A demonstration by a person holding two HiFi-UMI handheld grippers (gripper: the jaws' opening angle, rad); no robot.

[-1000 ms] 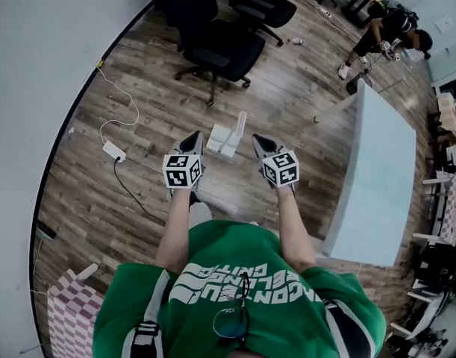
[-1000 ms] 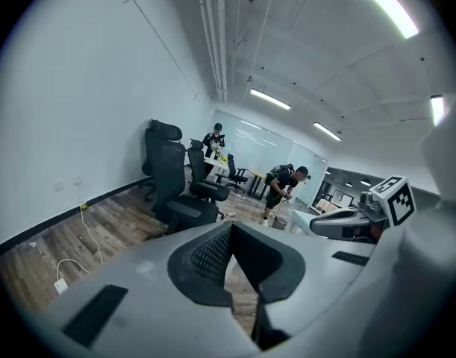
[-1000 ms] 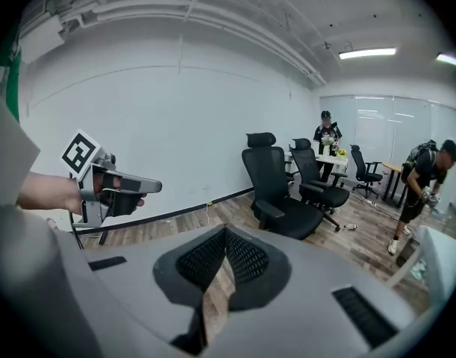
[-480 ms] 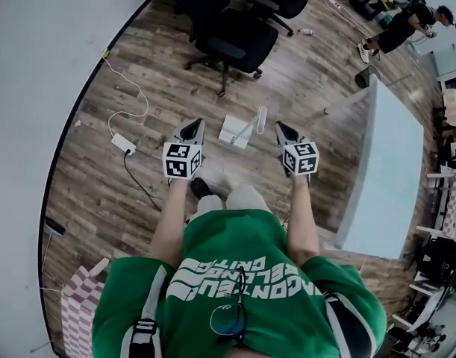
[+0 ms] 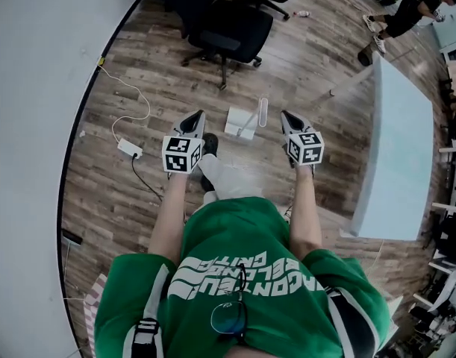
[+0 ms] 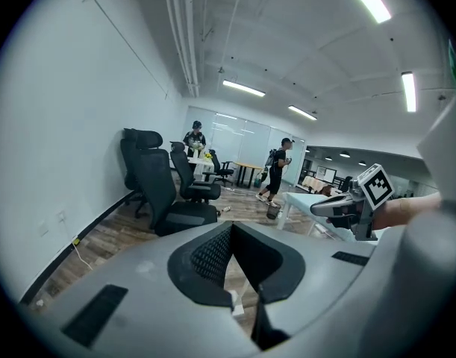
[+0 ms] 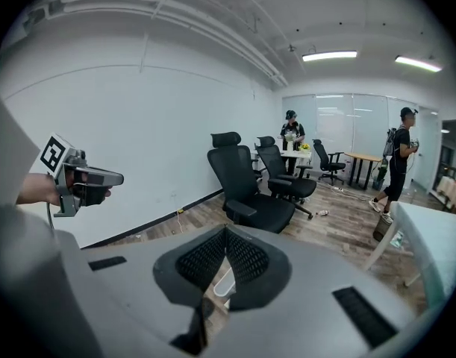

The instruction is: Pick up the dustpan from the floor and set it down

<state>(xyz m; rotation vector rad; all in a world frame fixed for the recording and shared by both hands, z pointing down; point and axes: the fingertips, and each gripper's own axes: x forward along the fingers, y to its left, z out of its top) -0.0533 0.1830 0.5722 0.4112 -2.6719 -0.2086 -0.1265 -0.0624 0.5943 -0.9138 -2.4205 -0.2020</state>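
Far left is the white wall (image 5: pixel 33 88). A white cable with a charger block (image 5: pixel 129 148) lies on the wood floor (image 5: pixel 310 73) beside it.

Your left hand-held gripper (image 5: pixel 197 115) is clenched, jaws tip to tip with nothing between them. It points forward and down over the floor. Your shoe (image 5: pixel 210 142) is just beside it.

The white dustpan (image 5: pixel 239 123) lies on the floor ahead of you, between the two hand-held grippers and touching neither. Its handle (image 5: pixel 263 111) slants toward the right side. In both gripper views a bit of the dustpan shows low down past the closed jaw tips, apart from them.

Your right hand-held gripper (image 5: pixel 286 115) is clenched too and empty, angled forward and down like the left.

A black office chair (image 5: pixel 231 32) stands beyond the dustpan, with more chairs behind it.

The pale desk (image 5: pixel 395 148) is on the right, well apart from the dustpan. A person (image 5: pixel 410 6) in dark clothes is at the far top right, past the desk's far end.
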